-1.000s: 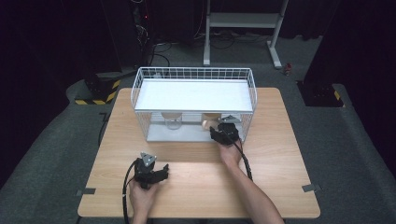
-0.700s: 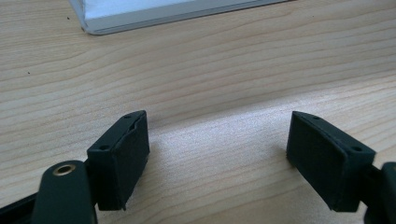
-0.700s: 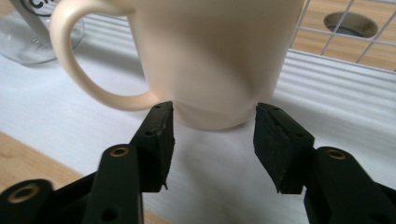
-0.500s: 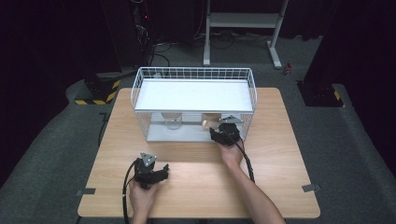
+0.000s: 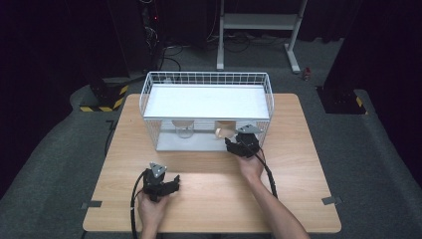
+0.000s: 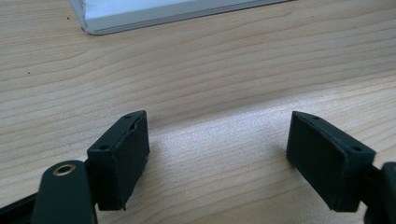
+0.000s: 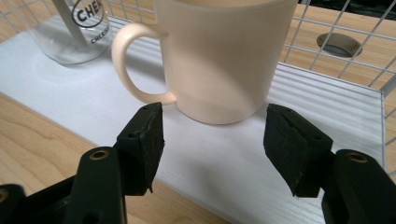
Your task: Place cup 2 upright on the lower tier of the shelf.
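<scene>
**Mug set on the lower shelf, right jaws opening off it**

Dark room, grey floor, and one wooden table (image 5: 298, 199) carrying a white wire rack (image 5: 206, 79) with two levels. On the lower shelf (image 7: 327, 121) stand two vessels: one cream mug (image 7: 219, 56), upright with its handle turned towards a clear glass (image 7: 70, 28) beside it, likely so both stay easy to reach from the open front. The right gripper (image 7: 215, 135) sits just in front of the mug; its jaws have just been opening, and the pads now stand apart on either side of the mug's base without pressing it, which suggests a release after placing. The left gripper (image 6: 217, 149) rests near the table's front edge, about half open and empty, seemingly waiting its turn.
</scene>
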Motion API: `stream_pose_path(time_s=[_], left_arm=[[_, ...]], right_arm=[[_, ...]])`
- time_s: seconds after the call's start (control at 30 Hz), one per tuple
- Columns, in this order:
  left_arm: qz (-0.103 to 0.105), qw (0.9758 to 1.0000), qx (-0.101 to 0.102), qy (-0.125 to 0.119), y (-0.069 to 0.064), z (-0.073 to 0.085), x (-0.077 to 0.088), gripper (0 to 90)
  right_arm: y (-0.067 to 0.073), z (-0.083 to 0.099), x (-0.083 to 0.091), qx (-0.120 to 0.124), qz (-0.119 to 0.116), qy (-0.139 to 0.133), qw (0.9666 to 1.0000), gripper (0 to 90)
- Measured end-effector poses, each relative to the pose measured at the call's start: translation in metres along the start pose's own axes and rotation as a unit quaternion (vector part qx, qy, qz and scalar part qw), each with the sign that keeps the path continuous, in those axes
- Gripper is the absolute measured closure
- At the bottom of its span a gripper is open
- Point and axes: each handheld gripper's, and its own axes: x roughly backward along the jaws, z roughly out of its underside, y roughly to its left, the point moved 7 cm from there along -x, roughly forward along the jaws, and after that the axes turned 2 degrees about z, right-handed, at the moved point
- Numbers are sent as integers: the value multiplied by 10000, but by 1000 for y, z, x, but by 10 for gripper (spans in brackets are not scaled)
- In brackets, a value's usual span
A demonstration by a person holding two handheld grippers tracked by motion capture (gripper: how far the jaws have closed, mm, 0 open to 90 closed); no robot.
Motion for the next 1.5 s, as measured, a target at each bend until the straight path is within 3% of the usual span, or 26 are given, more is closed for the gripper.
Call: stream_pose_path(time_s=[1.03, 1.5], left_arm=[[-8, 10000, 4, 0, 0, 0, 0, 215], [-8, 10000, 2, 1, 0, 0, 0, 215]], right_arm=[[-5, 15, 52, -1, -627, -289, 9976, 354], [-14, 27, 66, -8, -665, -398, 9970, 358]])
